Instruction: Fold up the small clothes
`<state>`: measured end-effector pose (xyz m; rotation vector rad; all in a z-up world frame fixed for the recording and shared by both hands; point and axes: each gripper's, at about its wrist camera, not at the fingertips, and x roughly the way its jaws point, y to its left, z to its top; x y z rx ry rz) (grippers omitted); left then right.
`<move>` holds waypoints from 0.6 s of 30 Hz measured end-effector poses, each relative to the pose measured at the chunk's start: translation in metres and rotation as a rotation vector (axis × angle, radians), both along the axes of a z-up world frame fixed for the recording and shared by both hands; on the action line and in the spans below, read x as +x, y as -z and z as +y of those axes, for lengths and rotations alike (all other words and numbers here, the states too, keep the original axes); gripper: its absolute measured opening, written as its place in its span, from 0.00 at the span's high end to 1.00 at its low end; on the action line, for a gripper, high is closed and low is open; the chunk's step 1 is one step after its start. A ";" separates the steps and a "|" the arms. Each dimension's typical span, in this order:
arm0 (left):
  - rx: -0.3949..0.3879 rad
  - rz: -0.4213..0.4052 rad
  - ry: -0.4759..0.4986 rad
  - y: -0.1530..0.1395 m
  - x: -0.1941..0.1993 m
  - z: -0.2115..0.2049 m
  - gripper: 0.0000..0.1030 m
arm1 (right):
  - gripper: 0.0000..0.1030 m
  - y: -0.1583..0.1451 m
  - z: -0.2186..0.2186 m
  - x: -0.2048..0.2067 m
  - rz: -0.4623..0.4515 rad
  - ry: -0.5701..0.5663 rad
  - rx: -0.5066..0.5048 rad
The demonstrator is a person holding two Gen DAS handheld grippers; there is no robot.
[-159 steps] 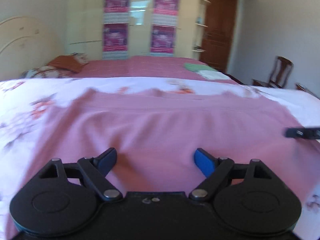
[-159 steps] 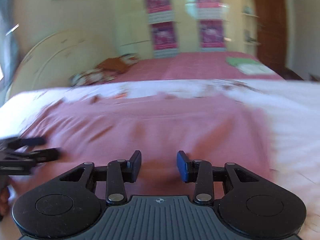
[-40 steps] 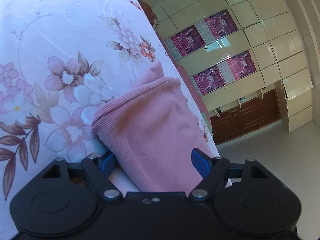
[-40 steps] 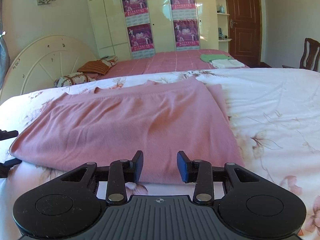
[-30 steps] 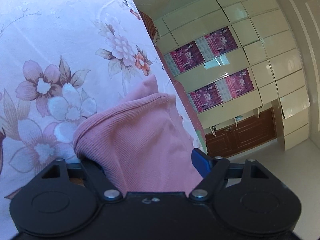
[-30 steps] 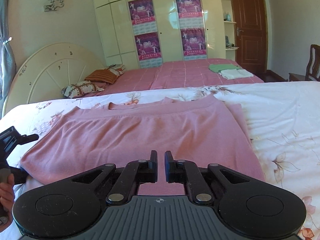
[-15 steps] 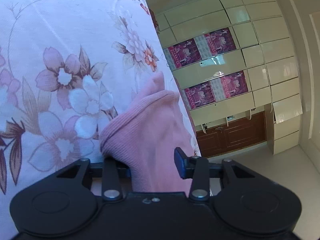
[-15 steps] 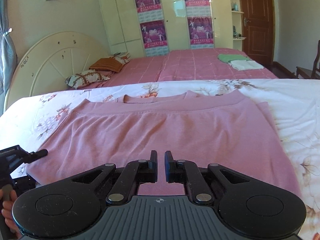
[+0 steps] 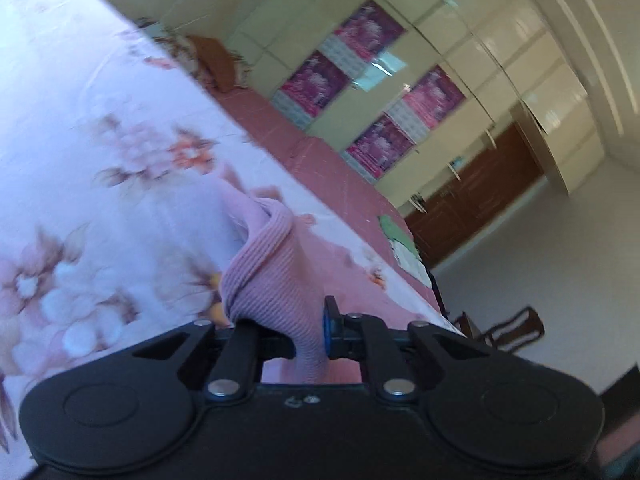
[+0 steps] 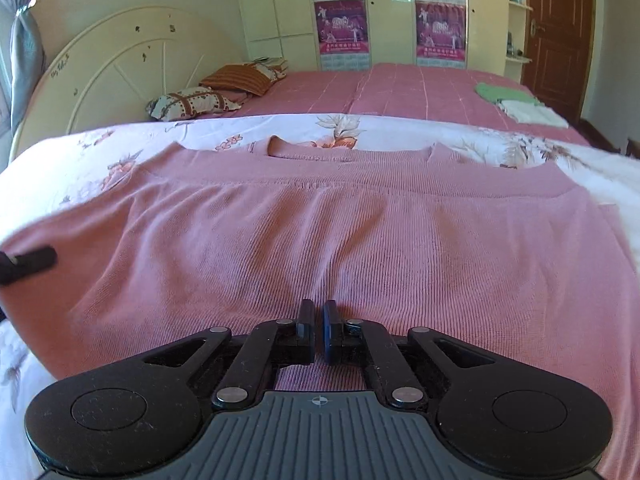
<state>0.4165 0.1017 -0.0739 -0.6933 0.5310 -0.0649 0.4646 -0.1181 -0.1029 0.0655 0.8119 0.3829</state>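
Sweater (image 10: 320,232) lies wide across the bed (image 10: 580,160), long axis left to right.
Left tongs (image 9: 308,334) pinch its left end; right tongs (image 10: 319,330), nearly closed, pinch the near hem.

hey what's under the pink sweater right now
The pink sweater lies on a floral bedsheet, which shows around its edges. Whatever is directly beneath the fabric is covered.

One pink sweater (image 10: 320,232) — two pillows (image 10: 188,104) — four posters (image 10: 340,24)

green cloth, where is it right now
In the right wrist view the green cloth lies far right on the back bed's pink cover, touching a folded white cloth, near the brown door.
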 end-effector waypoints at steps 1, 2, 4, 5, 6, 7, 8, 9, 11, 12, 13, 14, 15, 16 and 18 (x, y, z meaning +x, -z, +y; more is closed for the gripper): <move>0.054 -0.015 0.045 -0.015 0.005 -0.018 0.92 | 0.99 0.002 -0.006 0.003 0.011 0.001 0.038; 0.120 -0.027 0.105 -0.030 0.011 -0.041 0.92 | 0.99 0.002 -0.014 0.006 0.029 -0.002 0.091; 0.227 -0.035 0.193 -0.051 0.021 -0.088 0.92 | 0.98 -0.002 -0.038 0.006 0.046 0.006 0.197; 0.250 -0.039 0.235 -0.057 0.026 -0.108 0.92 | 0.98 -0.007 -0.058 0.002 0.026 0.042 0.245; 0.260 -0.037 0.277 -0.061 0.031 -0.129 0.92 | 0.98 -0.011 -0.077 -0.003 0.007 0.070 0.279; 0.268 -0.037 0.312 -0.063 0.036 -0.149 0.92 | 0.98 -0.015 -0.101 -0.008 -0.010 0.102 0.315; 0.283 -0.034 0.362 -0.062 0.040 -0.175 0.92 | 0.98 -0.020 -0.125 -0.013 -0.025 0.134 0.335; 0.300 -0.027 0.402 -0.060 0.044 -0.197 0.92 | 0.98 -0.023 -0.149 -0.018 -0.042 0.166 0.344; 0.320 0.012 0.483 -0.047 0.050 -0.240 0.92 | 0.98 -0.031 -0.203 -0.027 -0.054 0.238 0.359; 0.331 0.046 0.520 -0.035 0.053 -0.260 0.92 | 0.98 -0.034 -0.228 -0.030 -0.058 0.272 0.366; 0.339 0.082 0.555 -0.021 0.055 -0.281 0.92 | 0.98 -0.038 -0.253 -0.035 -0.071 0.300 0.369; 0.341 0.118 0.597 -0.005 0.057 -0.300 0.90 | 0.98 -0.040 -0.274 -0.038 -0.077 0.327 0.372; 0.323 0.156 0.644 0.013 0.058 -0.317 0.77 | 0.97 -0.041 -0.293 -0.040 -0.070 0.353 0.380; 0.305 0.202 0.678 0.026 0.058 -0.329 0.66 | 0.96 -0.040 -0.309 -0.041 -0.059 0.374 0.399; 0.340 0.186 0.696 0.028 0.043 -0.342 0.39 | 0.42 -0.042 -0.335 -0.045 -0.049 0.407 0.421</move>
